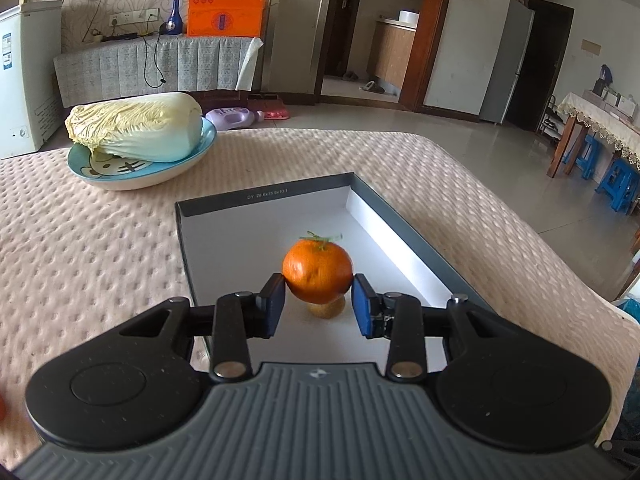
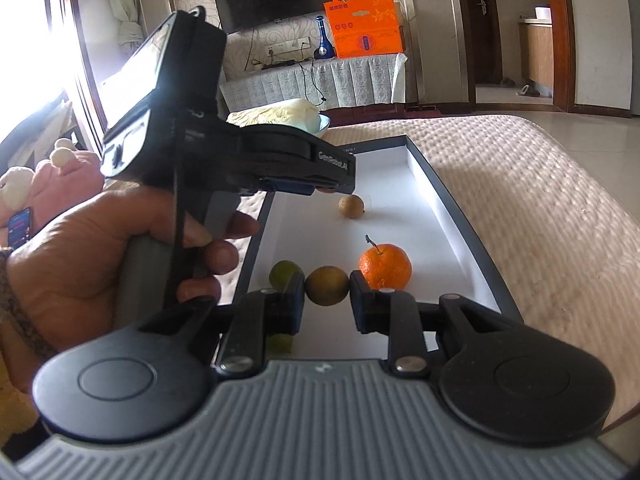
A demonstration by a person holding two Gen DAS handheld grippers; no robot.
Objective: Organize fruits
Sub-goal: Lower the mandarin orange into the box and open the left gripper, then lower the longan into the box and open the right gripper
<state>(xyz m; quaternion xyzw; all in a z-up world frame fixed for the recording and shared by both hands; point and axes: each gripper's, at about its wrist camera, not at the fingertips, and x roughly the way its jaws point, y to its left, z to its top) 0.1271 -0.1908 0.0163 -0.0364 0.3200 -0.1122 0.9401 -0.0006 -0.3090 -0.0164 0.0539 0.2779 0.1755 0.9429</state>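
Holding fruit in both hand-held grippers over the open box (image 1: 264,196) on the table (image 1: 100,240).

Left hand-held gripper (image 1: 319,294) is clamped on an orange (image 1: 318,272) with a green stem, pads pressing both its sides, up above the white box floor with a small brown fruit (image 1: 326,309) lying right below it. Right hand-held gripper (image 2: 327,292) is squeezed onto a greenish-brown round fruit (image 2: 327,291) near the box's near end. Beside it, a second orange (image 2: 385,266) sits on the box floor to the right, a green fruit (image 2: 282,274) peeks out behind the left finger. A hand (image 2: 80,272) grips the left one's handle. Cabbage (image 1: 136,126) on a blue plate (image 1: 140,174) sits at the far left of the table, well apart from the box.
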